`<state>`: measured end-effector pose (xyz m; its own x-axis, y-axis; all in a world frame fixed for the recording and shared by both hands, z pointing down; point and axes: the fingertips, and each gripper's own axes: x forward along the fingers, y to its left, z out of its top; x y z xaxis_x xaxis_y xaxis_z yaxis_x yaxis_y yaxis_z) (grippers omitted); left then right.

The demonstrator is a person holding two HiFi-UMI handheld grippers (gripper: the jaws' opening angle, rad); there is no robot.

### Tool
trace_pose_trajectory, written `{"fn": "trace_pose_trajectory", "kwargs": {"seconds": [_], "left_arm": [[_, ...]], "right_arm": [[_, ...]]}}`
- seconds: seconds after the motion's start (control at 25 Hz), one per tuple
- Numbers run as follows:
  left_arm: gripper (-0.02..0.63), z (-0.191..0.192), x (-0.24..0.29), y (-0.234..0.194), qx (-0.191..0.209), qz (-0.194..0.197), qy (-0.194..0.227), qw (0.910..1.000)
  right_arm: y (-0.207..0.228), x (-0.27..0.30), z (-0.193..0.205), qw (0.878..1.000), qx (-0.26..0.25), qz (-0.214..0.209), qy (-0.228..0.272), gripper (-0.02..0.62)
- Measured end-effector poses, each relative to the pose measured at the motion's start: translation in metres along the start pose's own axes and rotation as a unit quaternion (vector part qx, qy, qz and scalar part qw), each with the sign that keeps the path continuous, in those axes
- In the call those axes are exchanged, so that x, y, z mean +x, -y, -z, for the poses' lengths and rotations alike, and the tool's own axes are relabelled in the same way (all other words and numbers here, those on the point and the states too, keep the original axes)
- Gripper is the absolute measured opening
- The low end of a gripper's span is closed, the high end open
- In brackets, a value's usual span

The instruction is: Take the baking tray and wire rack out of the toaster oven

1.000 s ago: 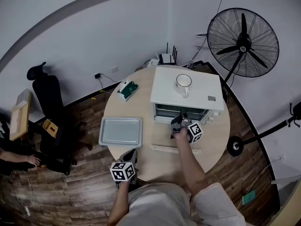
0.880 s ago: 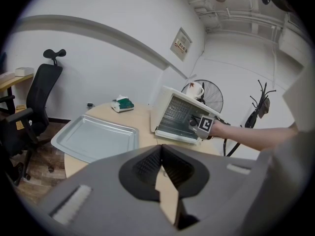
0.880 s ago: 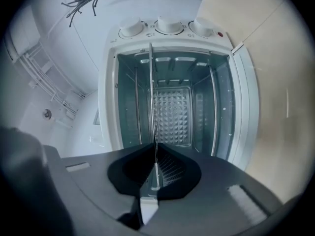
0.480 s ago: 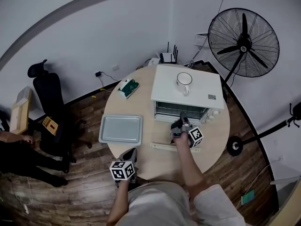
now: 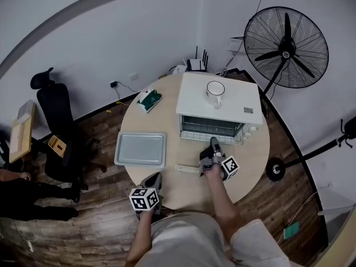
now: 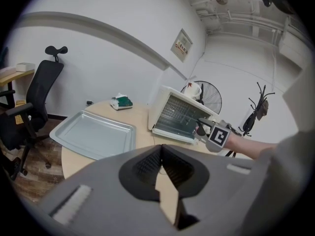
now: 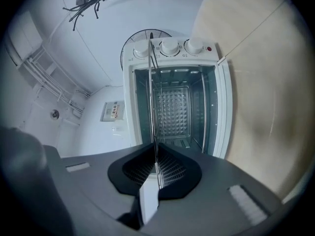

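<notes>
The white toaster oven (image 5: 218, 102) stands open on the round table, its door folded down toward me. My right gripper (image 5: 213, 143) is shut on the front edge of the wire rack (image 5: 210, 131), which sticks partly out of the oven mouth. In the right gripper view the rack (image 7: 152, 97) shows edge-on, running from the shut pads (image 7: 156, 173) into the oven cavity (image 7: 172, 107). The grey baking tray (image 5: 141, 149) lies flat on the table left of the oven. My left gripper (image 5: 153, 181) hovers shut and empty at the table's near edge (image 6: 161, 163).
A white mug (image 5: 215, 92) sits on top of the oven. A green tissue box (image 5: 149, 99) lies at the table's far left. A large fan (image 5: 286, 40) stands at the right, an office chair (image 5: 55, 121) at the left, and a person's legs (image 5: 22, 196) at the far left.
My right gripper has drawn back toward me with the wire rack, which now reaches further out of the oven. The left gripper has stayed put.
</notes>
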<state>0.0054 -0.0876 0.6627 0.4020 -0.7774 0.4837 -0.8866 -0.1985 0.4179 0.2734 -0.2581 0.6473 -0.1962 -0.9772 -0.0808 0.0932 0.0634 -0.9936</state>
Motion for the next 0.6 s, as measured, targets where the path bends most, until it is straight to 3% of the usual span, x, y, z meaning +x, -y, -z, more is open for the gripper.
{"fn": "trace_pose_trajectory", "kwargs": {"seconds": [0.6], "left_arm": [[0.055, 0.004, 0.019, 0.028, 0.003, 0.046, -0.012, 0.9989]], "right_arm": [[-0.018, -0.058, 0.020, 0.999, -0.036, -0.019, -0.023, 0.020]]}}
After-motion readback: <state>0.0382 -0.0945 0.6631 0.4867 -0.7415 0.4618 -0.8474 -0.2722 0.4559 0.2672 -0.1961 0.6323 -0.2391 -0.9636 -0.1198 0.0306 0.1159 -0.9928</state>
